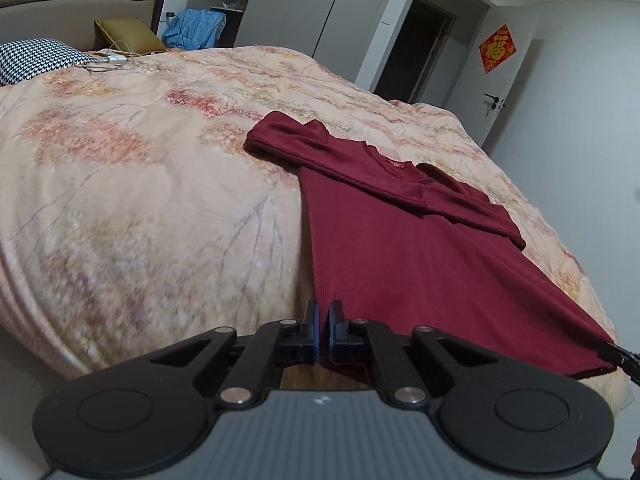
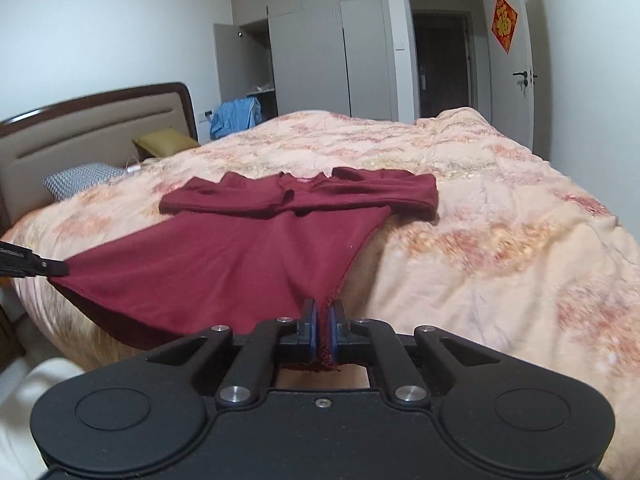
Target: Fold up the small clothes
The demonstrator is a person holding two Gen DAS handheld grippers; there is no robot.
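A dark red long-sleeved shirt (image 1: 420,240) lies on the bed with both sleeves folded across its chest. My left gripper (image 1: 325,308) is shut on the shirt's bottom hem at its left corner, and the cloth is lifted off the quilt. My right gripper (image 2: 325,308) is shut on the hem's right corner of the same shirt (image 2: 248,256). Each gripper shows at the edge of the other view: the right one (image 1: 624,356) at far right, the left one (image 2: 40,266) at far left. The hem hangs stretched between them.
A peach floral quilt (image 1: 140,200) covers the bed (image 2: 500,248). Pillows (image 1: 36,58) and a cable lie by the headboard (image 2: 92,128). Blue clothing (image 2: 234,114) hangs near grey wardrobes. An open doorway (image 2: 442,64) and a white door stand beyond the bed.
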